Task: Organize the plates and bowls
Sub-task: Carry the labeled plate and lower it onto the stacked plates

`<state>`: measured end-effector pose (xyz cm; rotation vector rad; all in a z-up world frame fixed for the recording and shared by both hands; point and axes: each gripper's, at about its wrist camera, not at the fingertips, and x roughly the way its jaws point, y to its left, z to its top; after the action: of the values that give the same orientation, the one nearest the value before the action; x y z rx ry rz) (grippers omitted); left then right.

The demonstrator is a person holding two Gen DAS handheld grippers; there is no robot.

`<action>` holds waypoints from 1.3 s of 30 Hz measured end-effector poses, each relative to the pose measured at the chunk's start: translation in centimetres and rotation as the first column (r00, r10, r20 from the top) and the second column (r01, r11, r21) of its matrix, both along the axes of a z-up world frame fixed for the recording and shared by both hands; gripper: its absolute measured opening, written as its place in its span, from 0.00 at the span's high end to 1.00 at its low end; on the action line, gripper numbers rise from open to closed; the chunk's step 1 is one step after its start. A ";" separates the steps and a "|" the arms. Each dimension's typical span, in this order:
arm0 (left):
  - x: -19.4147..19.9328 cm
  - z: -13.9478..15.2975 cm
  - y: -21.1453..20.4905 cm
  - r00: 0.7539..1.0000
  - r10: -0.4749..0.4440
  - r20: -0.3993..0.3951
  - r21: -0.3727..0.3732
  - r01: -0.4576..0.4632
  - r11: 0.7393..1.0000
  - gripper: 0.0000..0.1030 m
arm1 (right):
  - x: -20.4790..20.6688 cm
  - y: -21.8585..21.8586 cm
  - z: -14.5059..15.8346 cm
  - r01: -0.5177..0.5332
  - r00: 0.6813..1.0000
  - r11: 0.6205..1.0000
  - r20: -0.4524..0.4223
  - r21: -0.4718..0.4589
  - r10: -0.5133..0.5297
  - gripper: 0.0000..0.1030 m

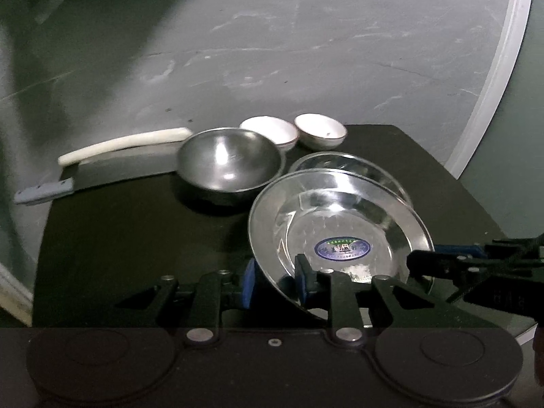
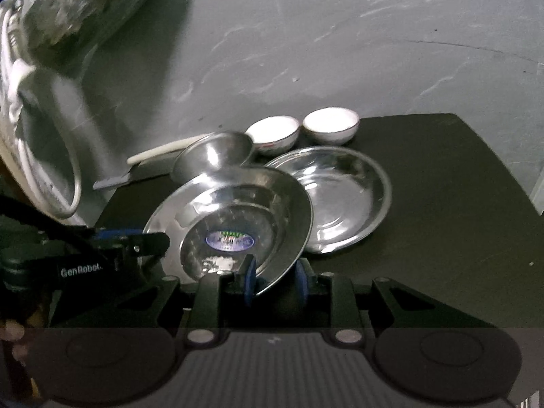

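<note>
A steel plate with a blue oval sticker (image 1: 340, 224) (image 2: 238, 204) hangs tilted above the black mat (image 1: 136, 238). My left gripper (image 1: 276, 280) is shut on its near-left rim, also seen in the right wrist view (image 2: 149, 238). My right gripper (image 2: 275, 280) is shut on the near-right rim and shows at the right of the left wrist view (image 1: 428, 258). A second steel plate (image 1: 357, 163) (image 2: 340, 187) lies flat behind it. Farther back sit a steel bowl (image 1: 227, 163) (image 2: 214, 153) and two white bowls (image 1: 268, 131) (image 1: 319, 129) (image 2: 272, 129) (image 2: 331, 120).
A cleaver with a grey handle (image 1: 44, 193) and a long white stick (image 1: 125, 144) lie at the mat's far-left edge. A large blurred object with a metal rim (image 2: 51, 119) looms on the left. The mat's right part (image 2: 442, 238) is bare.
</note>
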<state>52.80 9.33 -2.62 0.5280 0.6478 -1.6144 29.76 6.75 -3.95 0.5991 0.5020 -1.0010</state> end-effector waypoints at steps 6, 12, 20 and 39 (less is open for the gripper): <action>-2.3 0.3 -1.9 1.000 -0.009 -0.004 -0.012 0.009 1.000 0.73 | -2.5 -2.2 0.3 0.008 1.000 1.000 -0.008 -0.016 -0.008 0.72; -4.2 0.5 -4.1 1.000 0.006 0.004 -0.015 -0.006 1.000 0.73 | -4.4 -4.9 0.3 -0.004 1.000 1.000 -0.011 -0.020 0.004 0.72; -5.2 0.0 -6.4 0.998 0.069 0.011 0.001 -0.069 0.998 0.73 | -5.5 -8.7 -0.4 -0.073 0.997 0.997 -0.014 -0.013 0.073 0.71; -6.9 -1.6 -8.6 0.976 0.214 0.034 0.025 -0.215 0.976 0.70 | -5.3 -13.3 -1.6 -0.201 0.979 0.979 -0.039 0.014 0.202 0.71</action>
<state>45.91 0.71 -4.25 0.4856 0.6818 -1.3933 24.43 -6.52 -5.56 0.5262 0.5915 -0.8197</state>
